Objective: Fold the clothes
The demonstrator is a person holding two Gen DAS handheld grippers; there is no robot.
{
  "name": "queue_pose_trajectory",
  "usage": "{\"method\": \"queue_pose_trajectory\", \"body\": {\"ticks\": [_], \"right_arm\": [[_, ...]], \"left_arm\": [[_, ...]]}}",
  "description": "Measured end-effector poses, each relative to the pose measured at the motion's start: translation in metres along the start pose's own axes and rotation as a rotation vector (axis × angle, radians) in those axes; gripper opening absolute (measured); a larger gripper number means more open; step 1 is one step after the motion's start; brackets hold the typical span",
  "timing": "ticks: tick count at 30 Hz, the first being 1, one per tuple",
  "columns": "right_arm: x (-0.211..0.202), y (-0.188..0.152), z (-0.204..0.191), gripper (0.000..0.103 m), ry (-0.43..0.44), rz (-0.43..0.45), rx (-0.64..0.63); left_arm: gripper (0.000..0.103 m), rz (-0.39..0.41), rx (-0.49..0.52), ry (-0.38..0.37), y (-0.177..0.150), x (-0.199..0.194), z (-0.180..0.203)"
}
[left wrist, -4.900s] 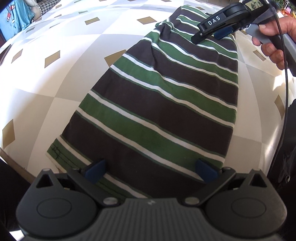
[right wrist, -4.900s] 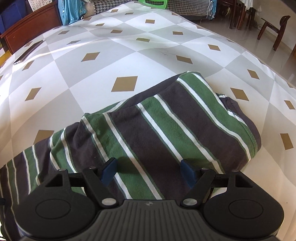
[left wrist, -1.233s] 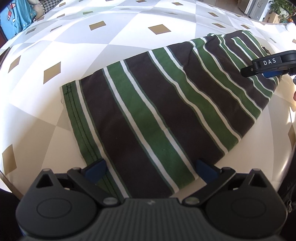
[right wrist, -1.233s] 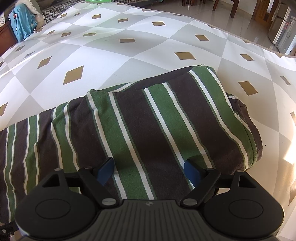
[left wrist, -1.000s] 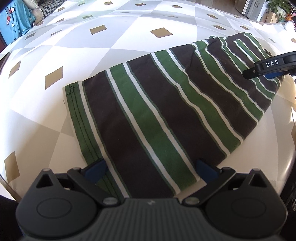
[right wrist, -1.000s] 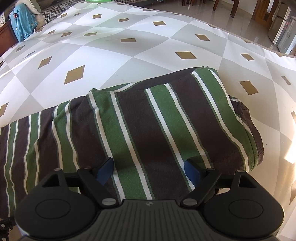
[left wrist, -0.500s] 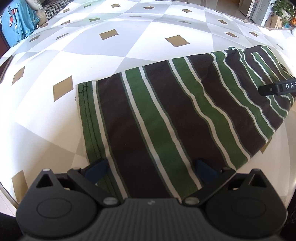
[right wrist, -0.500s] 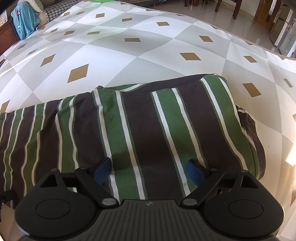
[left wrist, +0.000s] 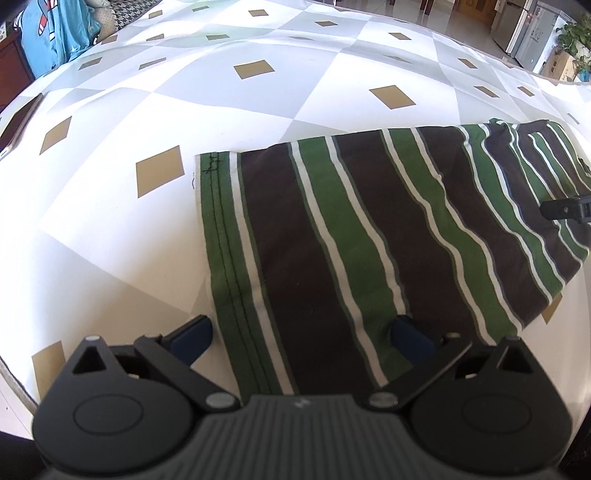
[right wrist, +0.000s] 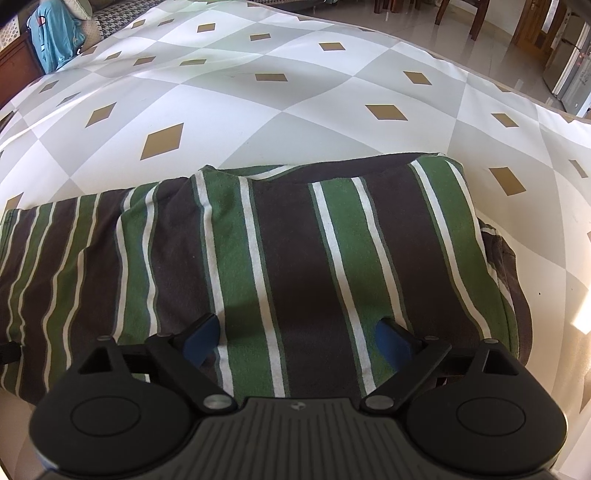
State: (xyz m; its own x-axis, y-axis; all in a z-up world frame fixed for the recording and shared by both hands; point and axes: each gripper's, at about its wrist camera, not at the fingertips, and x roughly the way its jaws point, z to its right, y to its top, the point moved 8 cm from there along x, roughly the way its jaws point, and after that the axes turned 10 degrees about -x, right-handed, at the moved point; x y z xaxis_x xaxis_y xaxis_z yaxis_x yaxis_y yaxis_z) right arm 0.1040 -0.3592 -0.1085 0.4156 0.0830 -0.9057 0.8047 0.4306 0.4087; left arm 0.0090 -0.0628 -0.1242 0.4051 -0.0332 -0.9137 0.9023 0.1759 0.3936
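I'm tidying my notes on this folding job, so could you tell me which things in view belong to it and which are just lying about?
Part of the job:
- striped garment
- left gripper
- right gripper
- patterned cloth surface it lies on

Just lying about:
- blue clothing at the far edge
- wooden chair
- potted plant

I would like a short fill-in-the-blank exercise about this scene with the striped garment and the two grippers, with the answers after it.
1. The striped garment has brown, white and ____ stripes.
2. The cloth under the garment is grey and white with small ____-shaped gold patches.
3. The jaws of the left gripper stand ____.
4. In the left wrist view, the garment's stitched hem lies at its ____ edge.

Missing words: green; diamond; open; left
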Motion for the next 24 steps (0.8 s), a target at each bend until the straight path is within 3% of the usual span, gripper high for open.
{"method": "queue_pose_trajectory", "body": {"ticks": [6, 11, 16, 20, 24], "right_arm": [[0.0, 0.001, 0.0, 0.091, 0.002, -0.008, -0.009], [-0.001, 0.003, 0.002, 0.091, 0.008, -0.026, -0.009], [-0.001, 0.005, 0.004, 0.093, 0.014, -0.045, -0.008], [-0.002, 0.007, 0.006, 0.09, 0.019, -0.059, -0.007], [-0.014, 0.009, 0.023, 0.086, -0.014, -0.012, 0.026]], "left_arm": [[0.103, -0.005, -0.033, -0.006, 0.0, 0.011, -0.007], [0.103, 0.034, -0.141, -0.073, 0.011, 0.009, -0.015], [0.103, 0.072, -0.081, -0.127, 0.02, 0.01, 0.015], [0.103, 0.051, -0.024, -0.15, 0.015, 0.015, 0.049], [0.103, 0.027, -0.03, -0.16, 0.011, 0.019, 0.075]]}}
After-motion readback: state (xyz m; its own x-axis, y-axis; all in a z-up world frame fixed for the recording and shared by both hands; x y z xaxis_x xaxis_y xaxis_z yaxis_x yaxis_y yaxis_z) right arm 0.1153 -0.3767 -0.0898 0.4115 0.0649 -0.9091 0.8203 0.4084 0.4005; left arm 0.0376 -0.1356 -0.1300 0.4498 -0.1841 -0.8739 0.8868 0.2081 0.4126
